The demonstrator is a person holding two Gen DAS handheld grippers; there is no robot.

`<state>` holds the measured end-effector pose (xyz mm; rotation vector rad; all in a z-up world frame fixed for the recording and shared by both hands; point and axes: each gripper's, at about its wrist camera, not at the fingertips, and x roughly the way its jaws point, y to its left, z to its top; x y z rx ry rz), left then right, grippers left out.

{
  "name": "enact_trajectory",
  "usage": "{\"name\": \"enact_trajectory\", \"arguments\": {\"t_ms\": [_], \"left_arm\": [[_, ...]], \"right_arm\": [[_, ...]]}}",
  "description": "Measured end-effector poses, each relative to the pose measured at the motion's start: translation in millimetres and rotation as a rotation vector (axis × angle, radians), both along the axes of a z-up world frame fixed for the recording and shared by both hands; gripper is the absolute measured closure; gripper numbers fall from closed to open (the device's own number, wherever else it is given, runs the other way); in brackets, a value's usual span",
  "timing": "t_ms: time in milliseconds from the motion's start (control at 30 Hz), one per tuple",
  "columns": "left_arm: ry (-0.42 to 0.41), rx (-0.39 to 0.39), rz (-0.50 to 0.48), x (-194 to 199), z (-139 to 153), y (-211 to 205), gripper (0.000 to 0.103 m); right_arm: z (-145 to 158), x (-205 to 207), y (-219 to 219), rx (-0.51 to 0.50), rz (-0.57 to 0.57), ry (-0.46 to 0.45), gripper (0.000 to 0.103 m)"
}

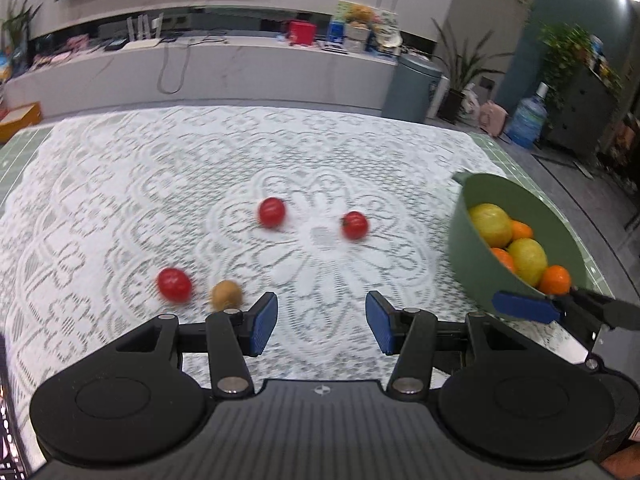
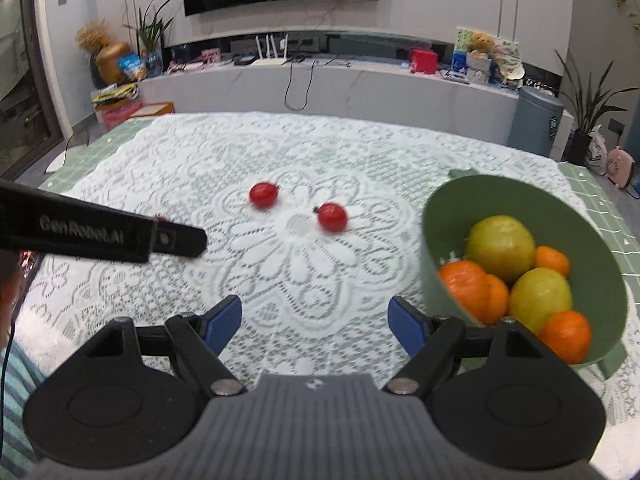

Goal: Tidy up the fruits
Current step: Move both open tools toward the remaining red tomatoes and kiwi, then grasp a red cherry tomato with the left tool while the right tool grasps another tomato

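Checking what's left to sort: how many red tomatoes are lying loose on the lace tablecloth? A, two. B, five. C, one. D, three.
D: the left wrist view shows three red tomatoes on the lace tablecloth, outside the green bowl.

Each camera sat on its own gripper, looking forward and steeply down along the blue fingers over a lace tablecloth (image 1: 120, 184), close above its near edge. The left wrist view faced the cloth's left and middle; the right wrist view sat further right, close over the green bowl (image 2: 520, 208). Both shared the two middle tomatoes (image 1: 272, 212), the bowl and the far TV wall.
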<state>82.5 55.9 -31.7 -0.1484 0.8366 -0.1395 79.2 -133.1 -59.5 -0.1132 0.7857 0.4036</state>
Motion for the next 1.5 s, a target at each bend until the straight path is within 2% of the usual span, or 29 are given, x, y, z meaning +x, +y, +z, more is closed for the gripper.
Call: {"name": "enact_trajectory", "arguments": {"t_ms": [267, 500, 633, 867, 1233, 1500], "left_arm": [[-0.021, -0.059, 0.108, -4, -10, 36, 0.044], [-0.044, -0.065, 0.173, -7, -21, 55, 0.044], [-0.05, -0.025, 0.215, -4, -29, 62, 0.044], [-0.016, -0.033, 0.273, 11, -40, 77, 0.05], [0.038, -0.051, 0.304, 37, -50, 87, 0.063], [0.061, -0.037, 0.303, 47, -56, 86, 0.067]], "right_arm": [[-17, 10, 12, 0.01, 0.025, 0.05, 0.025], [-24, 19, 25, -0.026, 0.057, 0.03, 0.026], [-26, 29, 29, -0.027, 0.062, 0.035, 0.032], [-30, 53, 36, -0.039, 0.057, 0.029, 0.048], [-36, 109, 48, -0.062, -0.003, -0.019, 0.058], [-47, 135, 53, -0.069, -0.022, -0.016, 0.061]]}}
